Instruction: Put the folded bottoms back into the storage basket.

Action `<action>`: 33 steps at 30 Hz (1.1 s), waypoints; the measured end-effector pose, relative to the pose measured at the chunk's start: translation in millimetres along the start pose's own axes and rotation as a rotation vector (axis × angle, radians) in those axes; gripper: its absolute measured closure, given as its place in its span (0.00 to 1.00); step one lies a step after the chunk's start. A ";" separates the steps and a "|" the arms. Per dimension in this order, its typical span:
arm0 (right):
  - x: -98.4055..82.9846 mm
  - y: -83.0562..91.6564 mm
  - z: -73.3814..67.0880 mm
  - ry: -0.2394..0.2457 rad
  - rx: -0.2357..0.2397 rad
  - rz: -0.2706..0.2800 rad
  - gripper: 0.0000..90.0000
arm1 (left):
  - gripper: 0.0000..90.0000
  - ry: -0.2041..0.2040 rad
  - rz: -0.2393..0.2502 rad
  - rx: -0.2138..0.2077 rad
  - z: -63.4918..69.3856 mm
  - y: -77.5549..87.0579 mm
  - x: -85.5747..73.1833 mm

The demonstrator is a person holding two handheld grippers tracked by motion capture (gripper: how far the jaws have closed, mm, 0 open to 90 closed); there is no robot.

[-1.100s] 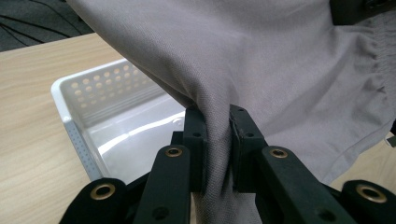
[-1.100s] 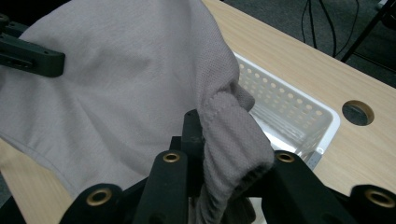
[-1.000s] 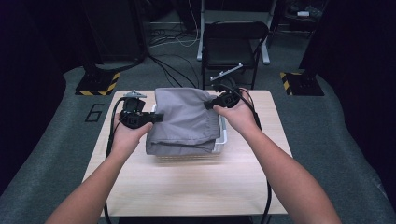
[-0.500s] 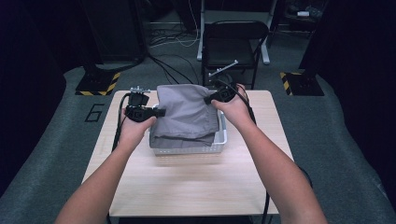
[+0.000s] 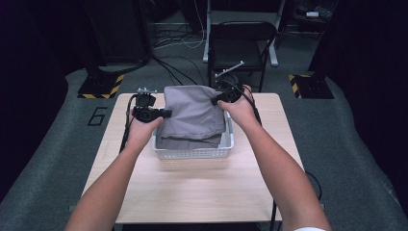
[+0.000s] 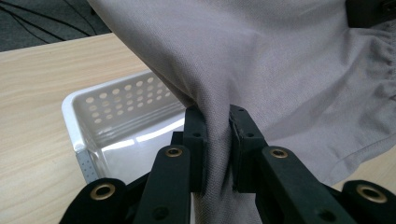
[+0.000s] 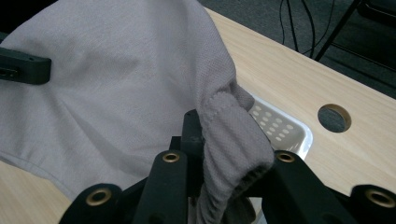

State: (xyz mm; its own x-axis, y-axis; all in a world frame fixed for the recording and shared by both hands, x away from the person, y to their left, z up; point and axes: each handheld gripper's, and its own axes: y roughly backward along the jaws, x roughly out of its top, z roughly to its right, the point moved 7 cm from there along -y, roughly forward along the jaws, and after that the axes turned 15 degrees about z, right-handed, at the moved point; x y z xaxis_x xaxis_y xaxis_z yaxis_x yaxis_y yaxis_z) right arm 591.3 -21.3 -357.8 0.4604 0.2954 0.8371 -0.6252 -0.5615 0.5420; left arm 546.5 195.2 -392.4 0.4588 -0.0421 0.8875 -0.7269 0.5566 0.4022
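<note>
Over the white basket (image 5: 192, 152), both grippers' fingers pinching grey cloth (image 5: 192, 115), lowered further than before

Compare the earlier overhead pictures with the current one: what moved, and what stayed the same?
Both hands carried the grey garment away from the person and lowered it into the white basket. Left gripper and right gripper stay clamped on the cloth; the basket kept its place.

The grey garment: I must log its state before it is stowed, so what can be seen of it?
The grey garment is a soft, fine-knit cloth, folded, with a gathered elastic edge. It hangs between the left gripper and the right gripper, each shut on a bunched side. Its lower folds sag into the white perforated basket on the wooden table.
</note>
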 end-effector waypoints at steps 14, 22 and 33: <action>2.2 -7.4 6.2 0.022 -0.035 -0.008 0.84 | 0.88 0.011 -0.006 0.019 -4.7 -16.3 -5.5; -5.4 -11.1 10.1 0.017 -0.048 -0.010 0.84 | 0.88 0.008 -0.002 0.023 -7.6 -22.4 -9.6; -16.2 -18.6 12.8 0.009 -0.060 -0.029 0.84 | 0.88 0.006 -0.023 0.037 -12.0 -31.2 -23.1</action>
State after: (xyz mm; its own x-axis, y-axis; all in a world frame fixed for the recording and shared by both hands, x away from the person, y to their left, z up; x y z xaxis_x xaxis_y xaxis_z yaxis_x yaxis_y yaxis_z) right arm 603.6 -25.5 -382.4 0.4733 0.3175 0.8217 -0.6489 -0.5052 0.5689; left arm 564.8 188.8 -428.1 0.4783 -0.0498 0.8768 -0.7345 0.5246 0.4305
